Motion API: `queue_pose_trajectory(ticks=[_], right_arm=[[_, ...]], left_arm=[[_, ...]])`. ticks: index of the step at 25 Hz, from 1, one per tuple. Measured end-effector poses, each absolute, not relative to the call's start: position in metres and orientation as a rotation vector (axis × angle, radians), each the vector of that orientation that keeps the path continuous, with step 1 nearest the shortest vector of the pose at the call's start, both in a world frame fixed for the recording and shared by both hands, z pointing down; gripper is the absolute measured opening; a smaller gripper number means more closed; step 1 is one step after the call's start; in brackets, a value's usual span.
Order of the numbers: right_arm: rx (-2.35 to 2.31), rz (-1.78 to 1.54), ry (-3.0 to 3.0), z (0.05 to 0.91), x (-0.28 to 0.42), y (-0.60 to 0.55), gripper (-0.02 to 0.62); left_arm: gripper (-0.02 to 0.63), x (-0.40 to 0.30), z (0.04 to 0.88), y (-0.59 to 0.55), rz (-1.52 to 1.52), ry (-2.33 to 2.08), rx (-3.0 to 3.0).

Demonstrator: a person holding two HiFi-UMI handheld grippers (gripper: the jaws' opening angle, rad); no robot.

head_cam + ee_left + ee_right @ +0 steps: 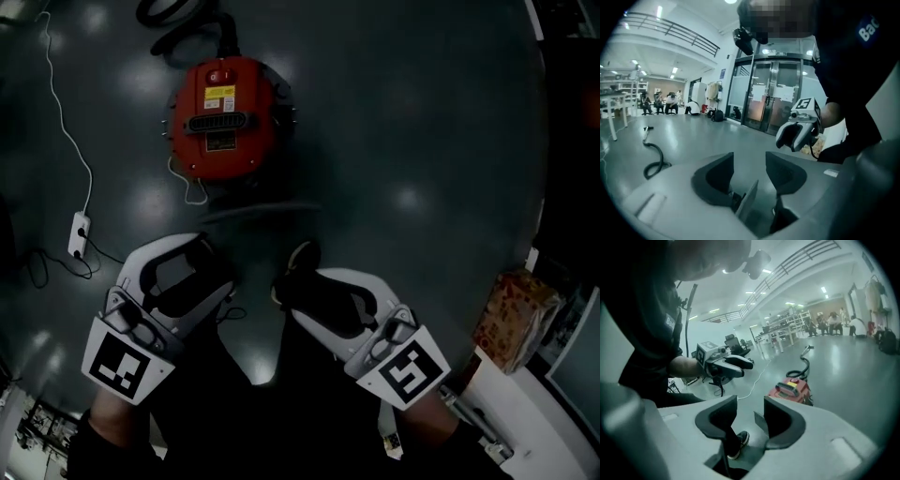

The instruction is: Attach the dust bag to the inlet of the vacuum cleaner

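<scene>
Item count, head view: two grippers, one vacuum cleaner, one hose, one cable, one power strip, one packet. The vacuum cleaner (223,117) stands on the dark floor (422,141) at 11 o'clock, well apart from both grippers. It is a round red unit with one black handle across its top. The top is closed, so what is inside cannot be told. The black hose (178,19) coils at 12 o'clock, just behind the unit. The white cable (66,122) runs down the left side to the power strip (79,234) at 9 o'clock. The left gripper (192,267) is at 8 o'clock and the right gripper (314,298) at 5 o'clock; each carries one marker cube at its rear. In the left gripper view, both jaws stand wide apart, with only floor between them. In the right gripper view, both jaws also stand wide apart. Only floor and one dark shoe (738,442) show through the gap, and the vacuum cleaner sits at 1 o'clock beyond the jaw tips. The printed packet (511,319) lies at 4 o'clock, at the right edge of the floor. Its contents cannot be told.
</scene>
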State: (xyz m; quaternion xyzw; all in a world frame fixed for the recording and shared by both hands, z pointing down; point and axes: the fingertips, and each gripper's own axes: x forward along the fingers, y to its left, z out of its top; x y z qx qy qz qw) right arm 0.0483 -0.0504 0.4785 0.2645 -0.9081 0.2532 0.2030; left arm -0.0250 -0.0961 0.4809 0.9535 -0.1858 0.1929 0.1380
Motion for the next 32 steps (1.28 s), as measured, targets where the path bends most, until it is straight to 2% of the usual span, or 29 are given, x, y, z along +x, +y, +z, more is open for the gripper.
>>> queue_pose_trajectory(ticks=[5, 11, 17, 24, 32], right_arm=[[0.605, 0.701, -2.563, 0.377, 0.042, -0.015, 0.172], [0.714, 0.937, -2.683, 0.295, 0.040, 0.011, 0.156], [0.847, 0.914, -2.694, 0.241, 0.026, 0.054, 0.143], [1.028, 0.868, -2.709, 0.197, -0.017, 0.123, 0.133], [0.978, 0.716, -2.792, 0.151, -0.049, 0.182, 0.043]], left_arm=[[0.197, -0.048, 0.344, -0.081, 0.417, -0.778, 2.674], [0.177, -0.039, 0.230, -0.029, 0.329, -0.933, 2.672], [0.156, -0.046, 0.166, 0.033, 0.271, -0.922, 2.747], [0.134, -0.096, 0.137, 0.103, 0.172, -0.842, 2.858], [0.050, -0.110, 0.119, 0.168, 0.106, -0.767, 2.900]])
